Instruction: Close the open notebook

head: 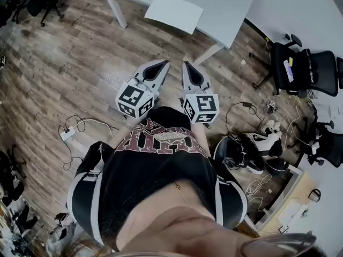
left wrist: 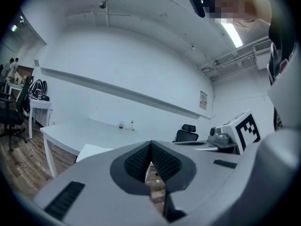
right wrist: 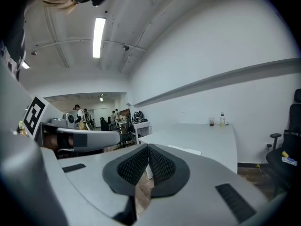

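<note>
Wood-plank floor [head: 64,74] meets one white desk [head: 230,9] carrying one white notebook [head: 174,12] near its front edge. Two grippers, left gripper [head: 162,63] and right gripper [head: 187,65], hover short of it, jaws pressed together, empty.

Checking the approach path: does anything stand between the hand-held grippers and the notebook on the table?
Nothing visible does. Only wooden floor separates the left hand-held gripper and right hand-held gripper from the white table; the notebook lies uncovered near its edge.
</note>
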`<state>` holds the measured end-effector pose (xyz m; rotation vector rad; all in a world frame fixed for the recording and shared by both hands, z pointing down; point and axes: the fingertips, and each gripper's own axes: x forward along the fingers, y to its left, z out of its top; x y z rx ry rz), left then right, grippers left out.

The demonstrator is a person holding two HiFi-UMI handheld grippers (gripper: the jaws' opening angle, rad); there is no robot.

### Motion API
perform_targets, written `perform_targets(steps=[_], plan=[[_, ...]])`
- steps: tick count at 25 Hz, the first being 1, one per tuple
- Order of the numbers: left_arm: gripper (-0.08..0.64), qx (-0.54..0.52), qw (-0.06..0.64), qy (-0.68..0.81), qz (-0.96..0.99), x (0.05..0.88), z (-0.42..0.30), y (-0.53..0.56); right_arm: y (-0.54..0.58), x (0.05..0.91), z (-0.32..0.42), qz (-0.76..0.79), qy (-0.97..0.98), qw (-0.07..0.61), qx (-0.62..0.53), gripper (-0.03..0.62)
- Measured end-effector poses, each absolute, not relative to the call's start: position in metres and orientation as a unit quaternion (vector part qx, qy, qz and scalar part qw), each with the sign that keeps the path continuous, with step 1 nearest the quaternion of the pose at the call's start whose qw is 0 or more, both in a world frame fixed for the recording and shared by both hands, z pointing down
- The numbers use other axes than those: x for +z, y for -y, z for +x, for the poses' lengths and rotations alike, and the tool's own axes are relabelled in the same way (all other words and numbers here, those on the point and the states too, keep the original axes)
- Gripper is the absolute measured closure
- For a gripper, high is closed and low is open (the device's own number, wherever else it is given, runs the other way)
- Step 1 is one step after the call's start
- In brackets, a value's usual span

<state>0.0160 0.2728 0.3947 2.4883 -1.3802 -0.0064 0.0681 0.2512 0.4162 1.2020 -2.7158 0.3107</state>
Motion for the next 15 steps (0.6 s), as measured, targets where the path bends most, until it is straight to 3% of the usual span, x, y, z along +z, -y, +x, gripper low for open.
perform_targets(steps=[15], plan=[[0.514,0.002,0.172,0.447,0.878,0.404,-0.051,-0.207,-0.184,0.424,-0.003,0.418,0.898,0.084,0.112,0.573]])
